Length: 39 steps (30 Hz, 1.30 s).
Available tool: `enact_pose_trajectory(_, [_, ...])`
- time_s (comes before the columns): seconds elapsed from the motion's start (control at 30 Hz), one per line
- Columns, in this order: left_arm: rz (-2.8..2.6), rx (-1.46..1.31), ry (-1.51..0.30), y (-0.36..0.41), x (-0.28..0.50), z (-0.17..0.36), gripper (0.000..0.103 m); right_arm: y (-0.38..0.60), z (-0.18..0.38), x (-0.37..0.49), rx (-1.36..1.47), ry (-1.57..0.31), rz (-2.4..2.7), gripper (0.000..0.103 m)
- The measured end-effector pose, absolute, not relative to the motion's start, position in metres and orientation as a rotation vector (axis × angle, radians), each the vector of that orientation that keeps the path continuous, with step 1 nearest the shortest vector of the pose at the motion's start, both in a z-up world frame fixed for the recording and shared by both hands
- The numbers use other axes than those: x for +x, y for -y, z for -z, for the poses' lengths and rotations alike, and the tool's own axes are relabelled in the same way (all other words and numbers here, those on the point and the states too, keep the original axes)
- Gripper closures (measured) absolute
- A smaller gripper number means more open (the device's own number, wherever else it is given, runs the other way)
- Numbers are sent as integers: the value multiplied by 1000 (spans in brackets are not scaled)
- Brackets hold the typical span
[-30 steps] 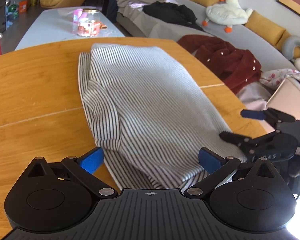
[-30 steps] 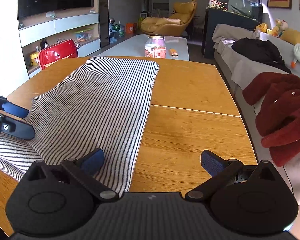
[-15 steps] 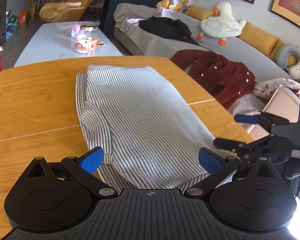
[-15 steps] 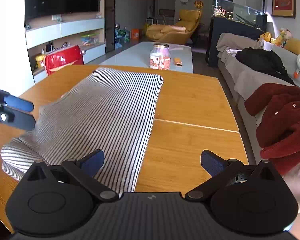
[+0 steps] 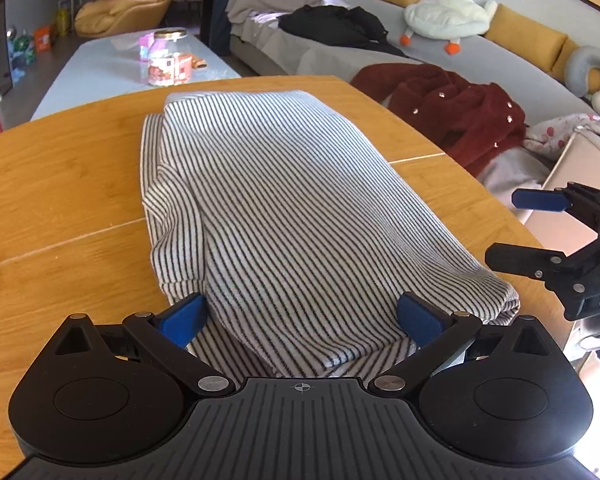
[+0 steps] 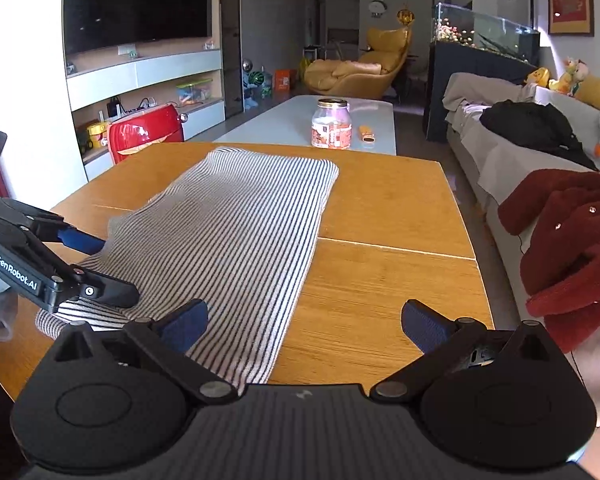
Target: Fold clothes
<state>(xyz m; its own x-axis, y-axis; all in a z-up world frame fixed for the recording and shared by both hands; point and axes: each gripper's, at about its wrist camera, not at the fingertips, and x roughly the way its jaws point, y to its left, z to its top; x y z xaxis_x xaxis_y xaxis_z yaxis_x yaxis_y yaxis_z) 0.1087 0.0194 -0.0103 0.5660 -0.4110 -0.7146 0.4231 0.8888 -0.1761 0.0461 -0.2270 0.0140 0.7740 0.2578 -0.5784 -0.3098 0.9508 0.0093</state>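
Note:
A black-and-white striped garment (image 5: 284, 216) lies folded lengthwise on the wooden table (image 5: 60, 184). It also shows in the right wrist view (image 6: 228, 240). My left gripper (image 5: 300, 316) is open, its blue fingertips either side of the garment's near end. My right gripper (image 6: 304, 320) is open and empty above the garment's near right corner and the bare table (image 6: 380, 280). The right gripper shows at the right edge of the left wrist view (image 5: 536, 232). The left gripper shows at the left of the right wrist view (image 6: 100, 268).
A red fleece jacket (image 6: 572, 248) lies on the grey sofa (image 5: 380, 60) beside the table. A glass jar (image 6: 331, 123) stands on a pale coffee table (image 6: 284, 124) beyond. A red case (image 6: 144, 132) stands past the table's far left corner.
Both grippers have drawn back and risen slightly along the garment. The garment's near end now lies between the left gripper's fingertips. Both stay open.

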Motion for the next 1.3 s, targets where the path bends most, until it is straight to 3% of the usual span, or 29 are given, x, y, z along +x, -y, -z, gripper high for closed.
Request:
enact_pose_trajectory(0.17, [481,-3,-838,-24,104,12,0,213,8,50,-155,-649,-314,0])
enact_pose_trajectory(0.5, [485,-17,-819,-30,92,16,0,199,1,43,-282,-612,-275,0])
enact_pose_trajectory(0.7, [530,-25,-830,-38,72,18,0,178,-18,24,-326,-509,-356,16])
enact_pose_trajectory(0.77, [550,-8,-842,-41,65,16,0,170,-24,18,-325,-494,-434,27])
enact_pose_trajectory(1.07, [497,154,-774,-64,38,-7,0,123,0,-2,-488,-525,-702,28])
enact_pose_trajectory(1.2, [524,178,-780,-65,35,-11,0,110,16,-5,-610,-440,-594,28])
enact_pose_trajectory(1.3, [555,207,-792,-61,34,-10,0,120,10,11,-418,-543,-587,33])
